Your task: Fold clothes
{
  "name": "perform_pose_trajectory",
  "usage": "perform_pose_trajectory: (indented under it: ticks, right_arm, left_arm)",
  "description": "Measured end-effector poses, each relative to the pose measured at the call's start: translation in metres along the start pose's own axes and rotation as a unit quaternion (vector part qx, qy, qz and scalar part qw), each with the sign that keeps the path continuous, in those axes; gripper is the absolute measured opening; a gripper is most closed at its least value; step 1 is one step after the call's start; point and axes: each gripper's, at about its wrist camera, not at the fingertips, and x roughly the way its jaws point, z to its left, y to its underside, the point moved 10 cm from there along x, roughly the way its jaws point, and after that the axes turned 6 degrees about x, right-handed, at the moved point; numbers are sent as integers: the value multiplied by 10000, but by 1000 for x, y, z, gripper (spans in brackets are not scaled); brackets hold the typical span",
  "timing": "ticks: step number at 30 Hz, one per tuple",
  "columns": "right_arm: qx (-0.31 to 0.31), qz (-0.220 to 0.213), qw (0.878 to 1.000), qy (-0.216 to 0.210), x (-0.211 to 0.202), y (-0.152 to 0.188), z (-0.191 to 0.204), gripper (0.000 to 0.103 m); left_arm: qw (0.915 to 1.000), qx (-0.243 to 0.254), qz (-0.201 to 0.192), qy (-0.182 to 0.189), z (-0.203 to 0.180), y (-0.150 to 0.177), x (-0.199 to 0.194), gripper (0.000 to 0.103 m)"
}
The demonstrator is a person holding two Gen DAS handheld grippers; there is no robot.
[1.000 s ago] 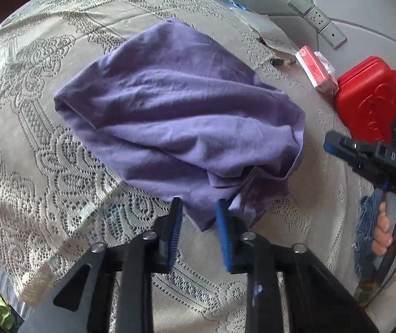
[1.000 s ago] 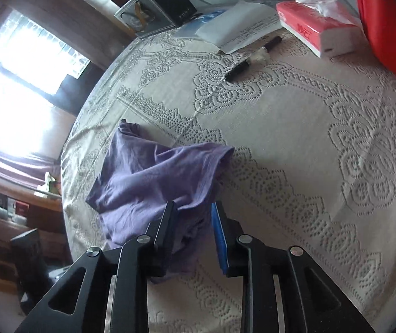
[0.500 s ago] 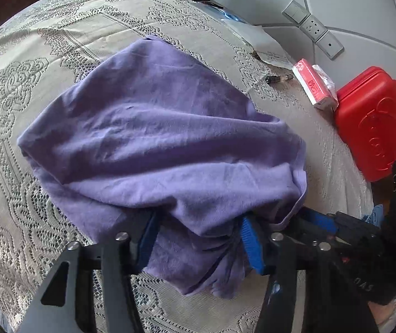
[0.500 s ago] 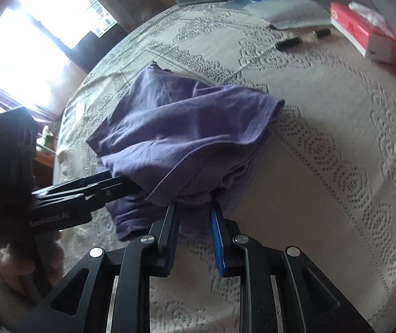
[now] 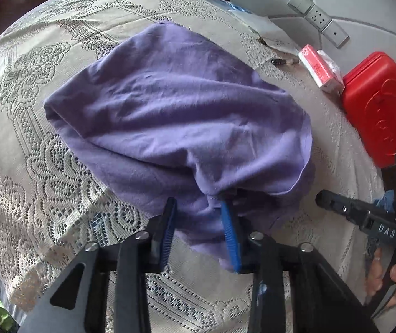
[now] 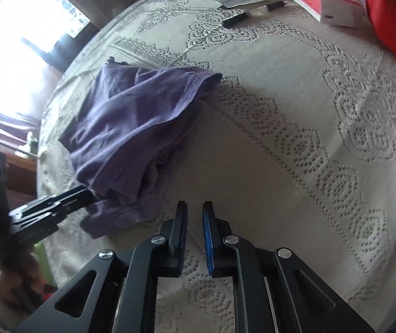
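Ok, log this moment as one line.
task: fold clothes | left gripper: open, straddling purple garment edge | right gripper: open, clear of garment | surface: lace tablecloth

Your right gripper (image 6: 194,233): fingers slightly apart over bare lace tablecloth (image 6: 295,144), holding nothing. Purple garment (image 6: 139,138): bunched left of your gripper, beside it, not touching. Left gripper (image 6: 51,208): at the garment's near-left edge, touching it. Pen (image 6: 253,14), tissue pack (image 6: 325,2): far side, well apart from the garment.
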Motion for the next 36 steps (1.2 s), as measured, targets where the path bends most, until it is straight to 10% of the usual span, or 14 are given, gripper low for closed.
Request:
perform_pose_trajectory:
  ticks: [6, 7, 8, 9, 22, 24, 28, 32, 36]
  right_arm:
    - [-168, -170, 9993, -299, -6, 5, 16, 18]
    - [-176, -179, 9991, -327, -6, 6, 17, 18]
    - [-165, -179, 9991, -334, -4, 7, 18, 18]
    - [-149, -175, 9991, -347, -3, 8, 18, 18]
    - [180, -244, 9983, -496, -15, -2, 13, 23]
    - [194, -302, 9974, -623, -19, -5, 20, 27]
    - [101, -311, 9973, -654, -19, -4, 31, 30]
    - [48, -256, 9978, -608, -15, 5, 32, 30]
    - [115, -210, 9985, -495, -11, 11, 23, 30]
  left_arm:
    - [9996, 93, -240, -134, -8, -18, 17, 55]
    - [9995, 110, -268, -128, -10, -19, 18, 44]
    - [9995, 116, -274, -97, -13, -19, 16, 14]
    - [9995, 122, -281, -66, -15, -18, 13, 10]
    - [9980, -320, 311, 437, -6, 35, -12, 7]
    - [9996, -153, 43, 254, -3, 21, -17, 11]
    - [9994, -136, -226, 220, -3, -2, -12, 69]
    - [9987, -17, -270, 432, -22, -18, 12, 69]
    - [9986, 120, -250, 451, -35, -26, 20, 15]
